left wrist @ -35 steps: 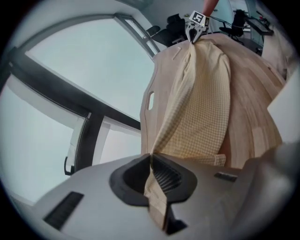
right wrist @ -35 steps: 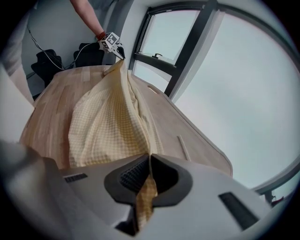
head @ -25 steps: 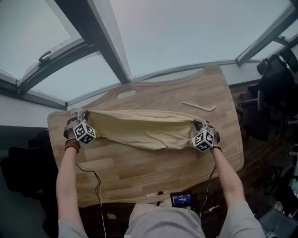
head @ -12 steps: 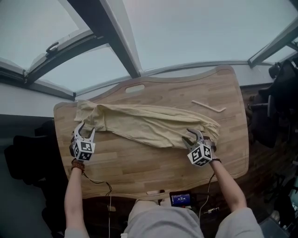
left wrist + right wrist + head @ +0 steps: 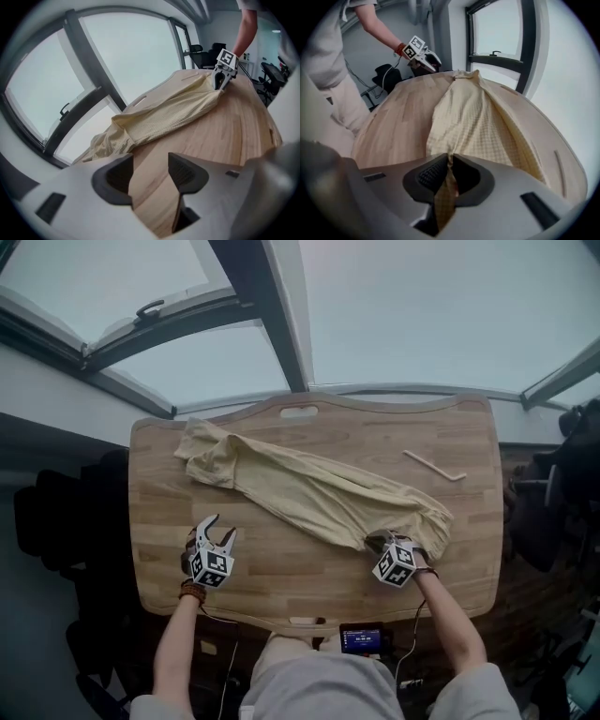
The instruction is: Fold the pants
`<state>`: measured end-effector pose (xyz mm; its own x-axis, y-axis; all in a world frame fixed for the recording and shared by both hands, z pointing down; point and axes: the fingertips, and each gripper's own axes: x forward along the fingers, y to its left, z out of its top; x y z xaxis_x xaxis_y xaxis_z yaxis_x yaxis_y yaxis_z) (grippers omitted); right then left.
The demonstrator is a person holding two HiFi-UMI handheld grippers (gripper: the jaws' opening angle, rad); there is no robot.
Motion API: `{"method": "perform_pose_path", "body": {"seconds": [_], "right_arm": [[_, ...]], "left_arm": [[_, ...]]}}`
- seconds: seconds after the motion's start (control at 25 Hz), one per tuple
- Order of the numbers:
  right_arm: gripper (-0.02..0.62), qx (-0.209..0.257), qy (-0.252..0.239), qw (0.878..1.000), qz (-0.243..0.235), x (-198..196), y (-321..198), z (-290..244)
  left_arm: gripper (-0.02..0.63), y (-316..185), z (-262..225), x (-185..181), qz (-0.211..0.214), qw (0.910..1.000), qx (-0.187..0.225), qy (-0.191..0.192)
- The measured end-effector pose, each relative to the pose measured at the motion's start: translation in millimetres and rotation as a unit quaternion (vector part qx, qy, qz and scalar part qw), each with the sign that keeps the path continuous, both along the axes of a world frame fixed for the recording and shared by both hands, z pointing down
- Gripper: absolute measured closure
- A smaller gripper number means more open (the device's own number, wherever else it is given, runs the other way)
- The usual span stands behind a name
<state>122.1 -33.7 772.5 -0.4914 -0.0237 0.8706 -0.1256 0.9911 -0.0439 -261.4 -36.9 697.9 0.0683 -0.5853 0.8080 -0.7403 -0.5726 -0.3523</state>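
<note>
Inspecting from the largest item down: the wooden worktop (image 5: 281, 563) carries the pants (image 5: 309, 488), which lie as a long, loose band running diagonally from the far-left corner to the near-right side. They are not yet folded, and the far-left end is bunched.

The right claw (image 5: 449, 161) has just been closing and is now clamped on a thin pinch of fabric at the near-right end. The left claw (image 5: 220, 527) has just been opening. It stands apart with nothing between its pads, over bare wood and well clear of the cloth.

A thin pale stick (image 5: 434, 465) lies near the far-right edge, apart from the garment.

Risks, as judged:
- The narrow pinch may slip under a pull.
- Hauling from one end alone would drag and twist the band.
- The bunched end may carry creases into any fold.
</note>
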Motion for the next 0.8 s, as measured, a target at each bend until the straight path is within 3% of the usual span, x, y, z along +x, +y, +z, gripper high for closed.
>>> {"method": "perform_pose_path", "body": {"seconds": [0.2, 0.36, 0.44, 0.52, 0.68, 0.8], "right_arm": [[0.56, -0.004, 0.006, 0.996, -0.09, 60, 54, -2], [0.558, -0.052, 0.026, 0.995, -0.084, 112, 78, 1], [0.529, -0.071, 0.016, 0.997, -0.032, 125, 74, -6], [0.47, -0.054, -0.027, 0.996, 0.061, 119, 52, -21], [0.466, 0.03, -0.109, 0.967, 0.227, 79, 2, -52], [0.466, 0.045, -0.138, 0.948, 0.284, 38, -4, -62]], "left_arm": [[0.368, 24, -3, 24, 0.026, 0.9989, 0.03, -0.024], [0.368, 21, -1, 39, 0.03, 0.9988, 0.036, -0.014], [0.368, 17, 4, 50, 0.043, 0.9985, 0.034, -0.006], [0.368, 11, 11, 60, 0.056, 0.998, 0.029, 0.003], [0.368, -7, 30, 69, 0.052, 0.998, 0.017, 0.033], [0.368, -15, 39, 76, 0.051, 0.997, 0.008, 0.058]]}}
